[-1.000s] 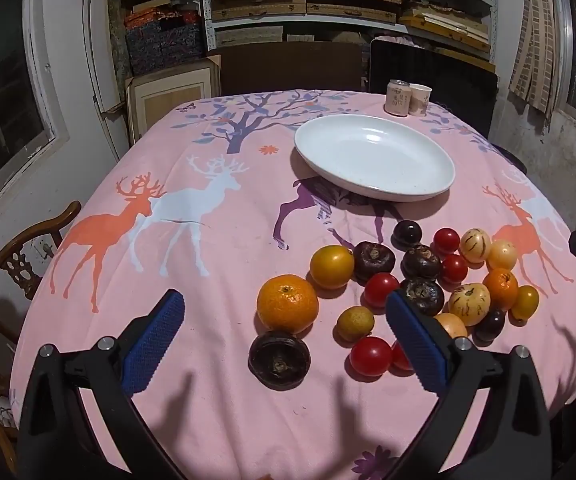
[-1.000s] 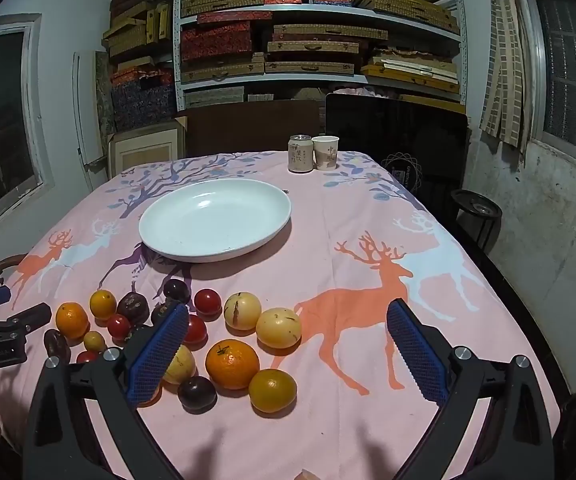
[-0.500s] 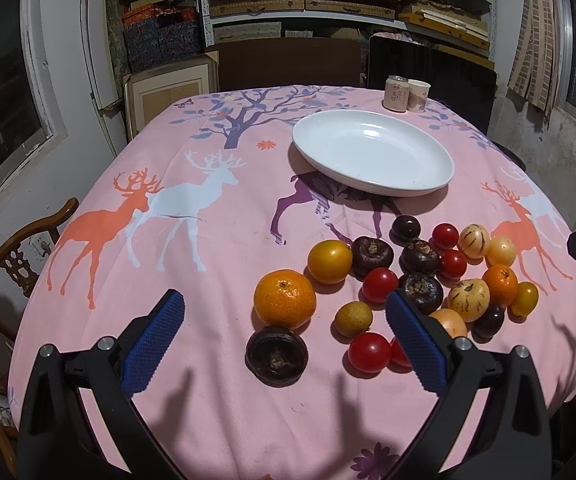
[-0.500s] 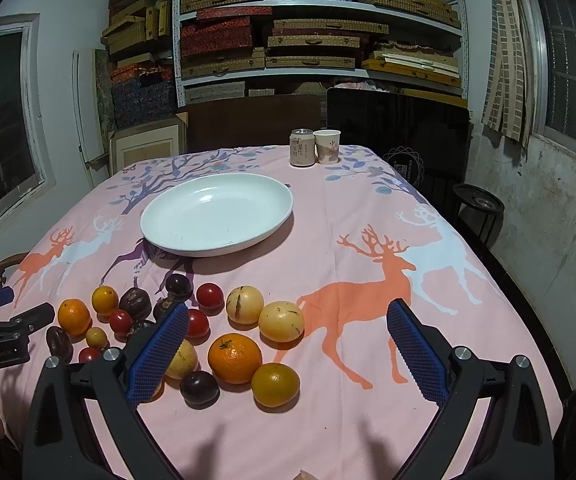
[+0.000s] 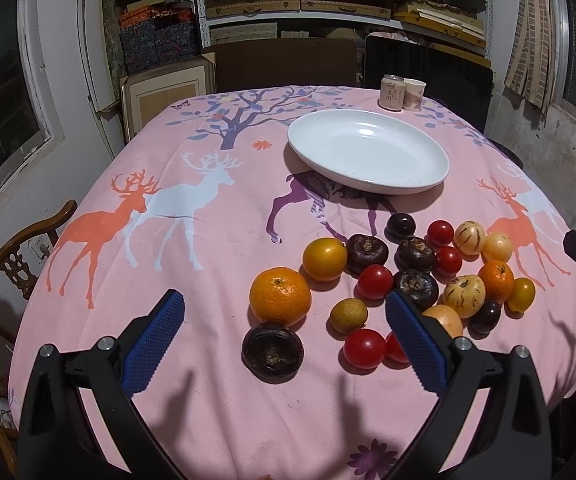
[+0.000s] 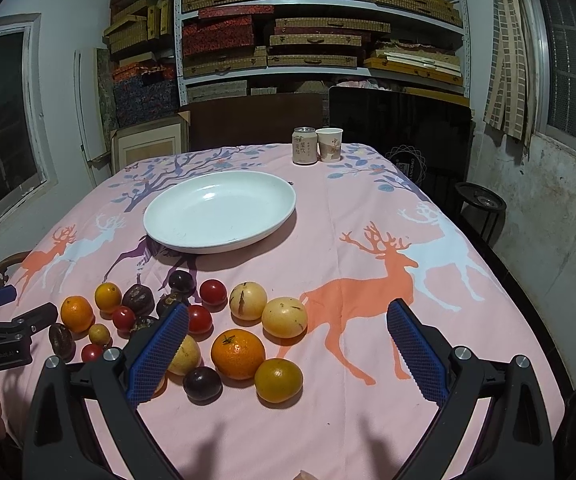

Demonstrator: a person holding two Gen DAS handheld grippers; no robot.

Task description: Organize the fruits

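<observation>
Left gripper (image 5: 284, 336) jaws spread above dark fruit (image 5: 272, 347), right gripper (image 6: 288, 350) jaws spread over orange (image 6: 238, 353)

Both tools are black plastic frames, the left gripper (image 5: 284, 336) and the right gripper (image 6: 288, 346) alike. Their fingers (image 5: 154, 344) carry blue, finely ribbed pads. Silver screws sit at the joints.

Mixed fruits (image 5: 407, 280) — oranges, red tomatoes, dark mangosteens, striped yellow melons — lie clustered on the tabletop (image 5: 208, 240) at 6 o'clock of the empty white plate (image 5: 367, 156).
</observation>
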